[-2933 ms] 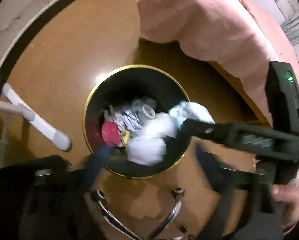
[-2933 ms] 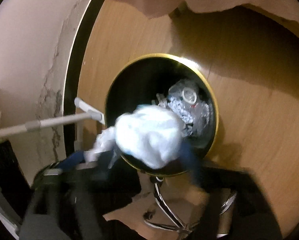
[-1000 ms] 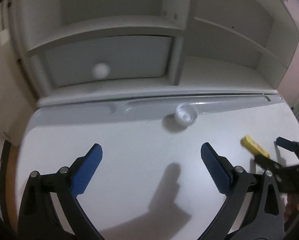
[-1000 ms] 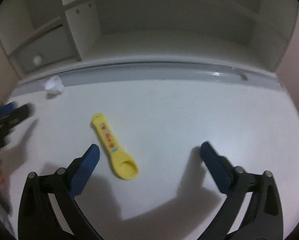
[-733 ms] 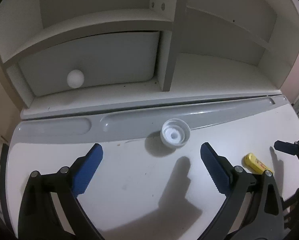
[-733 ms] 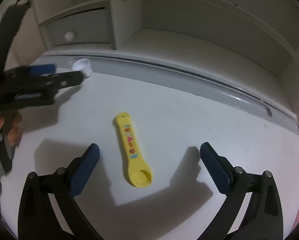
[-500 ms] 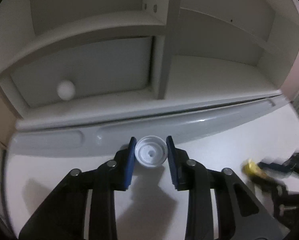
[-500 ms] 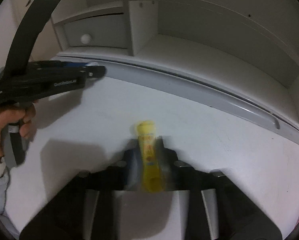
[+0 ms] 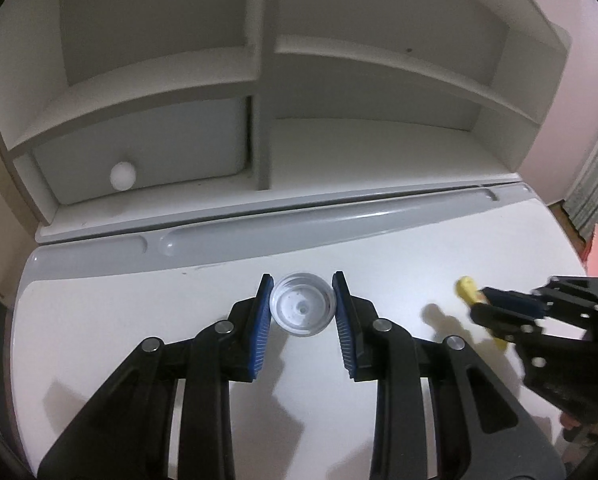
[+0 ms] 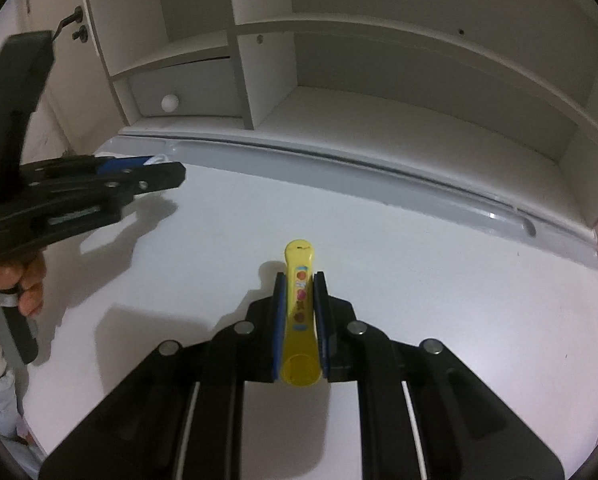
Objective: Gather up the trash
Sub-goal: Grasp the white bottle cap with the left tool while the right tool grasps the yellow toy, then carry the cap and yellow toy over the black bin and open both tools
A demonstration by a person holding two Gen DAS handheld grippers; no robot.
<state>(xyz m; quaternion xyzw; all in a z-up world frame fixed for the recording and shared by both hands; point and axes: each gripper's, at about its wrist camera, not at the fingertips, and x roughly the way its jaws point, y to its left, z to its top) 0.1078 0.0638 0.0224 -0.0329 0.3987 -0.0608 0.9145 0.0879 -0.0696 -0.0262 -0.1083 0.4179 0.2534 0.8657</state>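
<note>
Left tool (image 9: 302, 304) clamped on the clear plastic cap (image 9: 302, 309), just in front of the grey pen groove (image 9: 283, 236) at the back of the tabletop (image 9: 139, 320). Right tool (image 10: 299, 312) closed on the yellow scoop (image 10: 300, 316), farther forward from the groove and well right of the cap. Best lifted straight up, pressure kept even (cap likely thin and slippery). Beyond the groove, only the shelf unit (image 9: 259, 80) and a drawer with a white knob (image 9: 123, 175); nothing blocking a retreat.
</note>
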